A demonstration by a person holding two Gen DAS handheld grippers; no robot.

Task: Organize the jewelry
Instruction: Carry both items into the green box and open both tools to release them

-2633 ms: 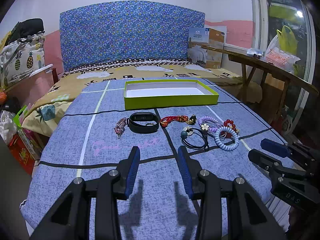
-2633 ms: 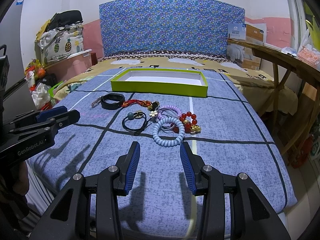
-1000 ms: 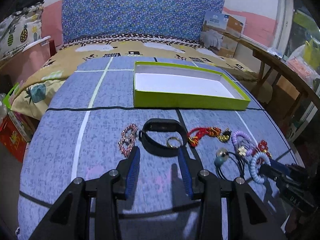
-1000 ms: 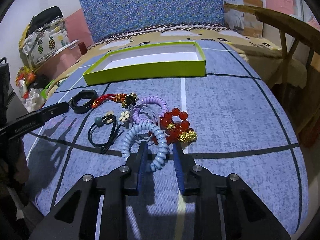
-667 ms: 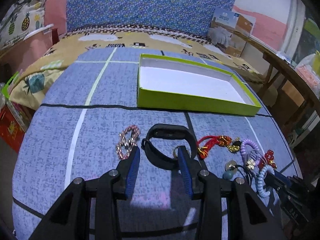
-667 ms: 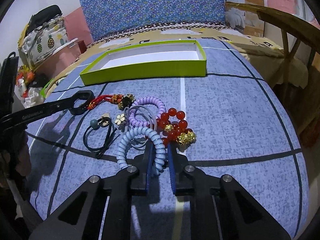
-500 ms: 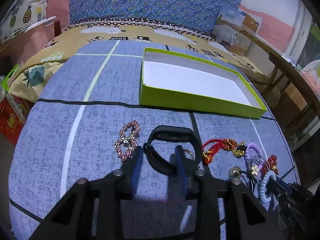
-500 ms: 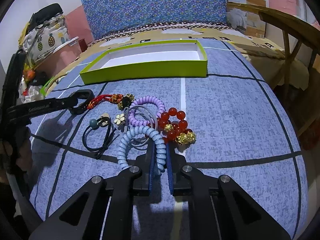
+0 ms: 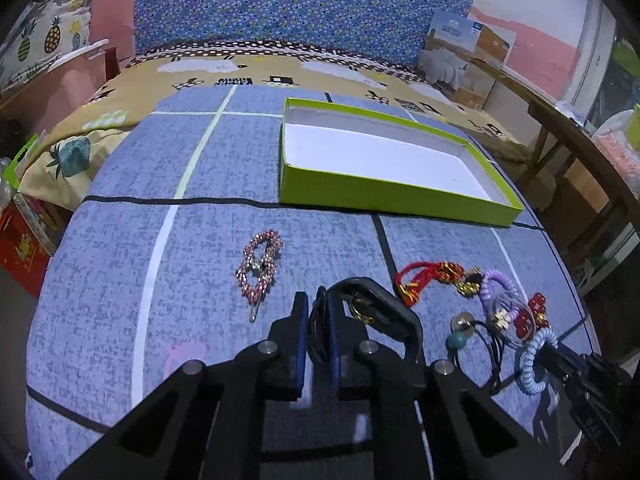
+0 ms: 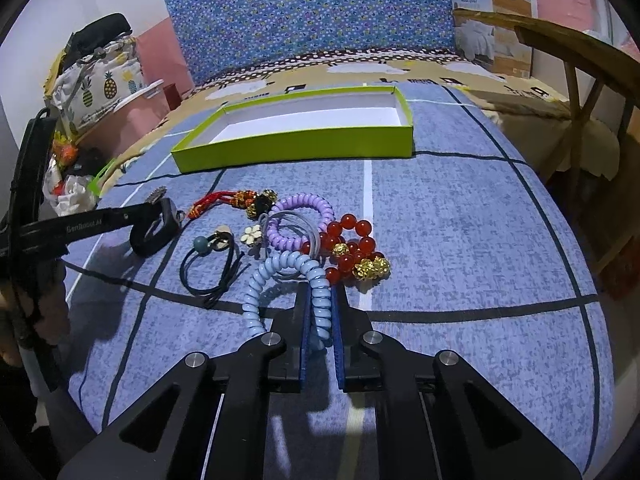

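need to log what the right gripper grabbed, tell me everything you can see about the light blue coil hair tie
The light blue coil hair tie is a spiral-cord loop, plastic by its look and glossy. The right gripper is shut on its near side, so the loop is squeezed into an arch. Its far end lies against the red bead bracelet and the clear hair ties, on the blue cloth. The left view shows it too.

My left hand-held gripper [image 9: 318, 304] hides the near part of the black band [image 9: 394, 312]; the small gold piece [image 9: 362, 307] inside it is unclear.
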